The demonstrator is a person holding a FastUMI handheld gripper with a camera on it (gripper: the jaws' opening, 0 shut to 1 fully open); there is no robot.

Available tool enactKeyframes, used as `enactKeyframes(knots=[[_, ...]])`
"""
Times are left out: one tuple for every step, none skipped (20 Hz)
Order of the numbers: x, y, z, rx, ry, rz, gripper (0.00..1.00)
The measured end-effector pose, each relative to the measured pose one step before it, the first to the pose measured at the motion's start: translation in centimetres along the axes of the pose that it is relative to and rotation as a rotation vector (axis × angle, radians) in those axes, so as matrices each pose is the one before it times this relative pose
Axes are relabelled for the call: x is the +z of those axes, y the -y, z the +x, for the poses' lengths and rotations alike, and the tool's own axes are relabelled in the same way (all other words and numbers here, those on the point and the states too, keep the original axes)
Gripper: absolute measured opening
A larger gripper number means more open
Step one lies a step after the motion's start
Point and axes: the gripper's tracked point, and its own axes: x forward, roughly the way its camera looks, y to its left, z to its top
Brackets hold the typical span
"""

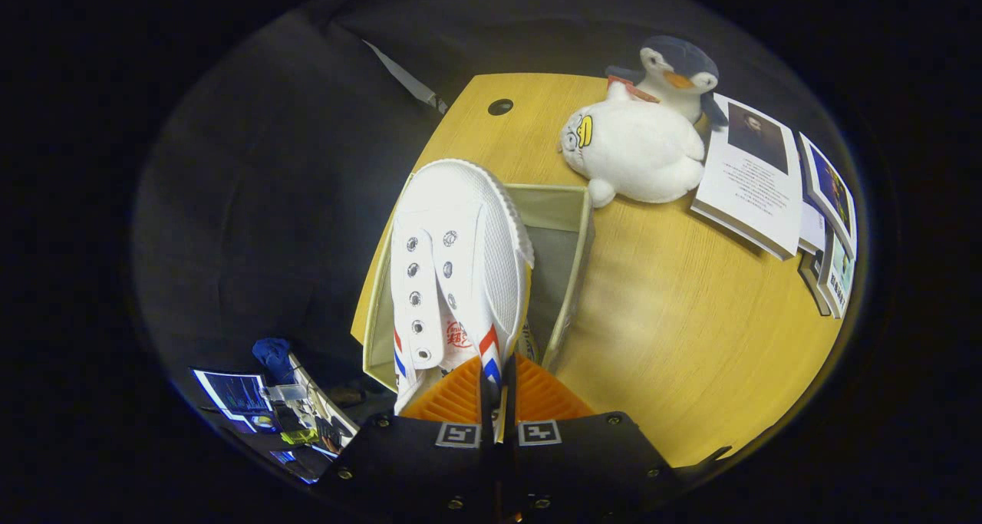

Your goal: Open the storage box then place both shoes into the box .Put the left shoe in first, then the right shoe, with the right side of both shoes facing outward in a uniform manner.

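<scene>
Pinching the white shoe (pixel 460 263) by its side wall, the gripper (pixel 497 390) holds it toe-forward over the open box (pixel 571 271) at 12 o'clock; plush toys (pixel 637 152) sit at 1 o'clock beyond.
</scene>
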Motion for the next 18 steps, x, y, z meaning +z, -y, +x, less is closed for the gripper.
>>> enactKeyframes(knots=[[0.239,-0.266,0.312,0.00074,0.00088,-0.00041,0.04],[0.148,-0.83,-0.117,0.02907,-0.00014,-0.00359,0.1],[0.421,-0.064,-0.951,0.01845,-0.00028,-0.00633,0.21],[0.17,-0.019,0.345,-0.01218,0.01302,-0.00909,0.46],[0.477,0.439,0.1,-0.02534,0.02404,-0.01796,0.72],[0.293,0.637,-0.645,-0.01249,0.02226,-0.00871,0.97],[0.236,0.207,-0.708,-0.002,0.01625,-0.00331,0.96],[-0.059,-0.162,-0.811,0.00434,0.01375,0.0027,0.96],[0.008,0.139,-0.68,0.00414,0.00868,0.00241,0.96],[-0.033,0.255,-0.676,0.00377,0.01141,0.00284,0.96],[0.043,0.291,-0.678,0.00411,0.01478,0.00175,0.96],[-0.091,0.309,-0.644,0.00223,0.01751,0.00342,0.96],[-0.094,0.453,-0.739,-0.00098,0.01743,0.00029,0.96],[-0.166,0.459,-0.895,-0.00272,0.01969,0.00092,0.96],[-0.033,0.383,-0.948,0.00222,0.02726,0.0001,0.96],[-0.11,0.317,-1.052,0.00194,0.032,-0.00029,0.96],[0.106,0.458,-1.141,-0.00091,0.03964,0.00085,0.96],[0.076,0.668,-1.035,-0.00856,0.04605,-0.00008,0.96]])
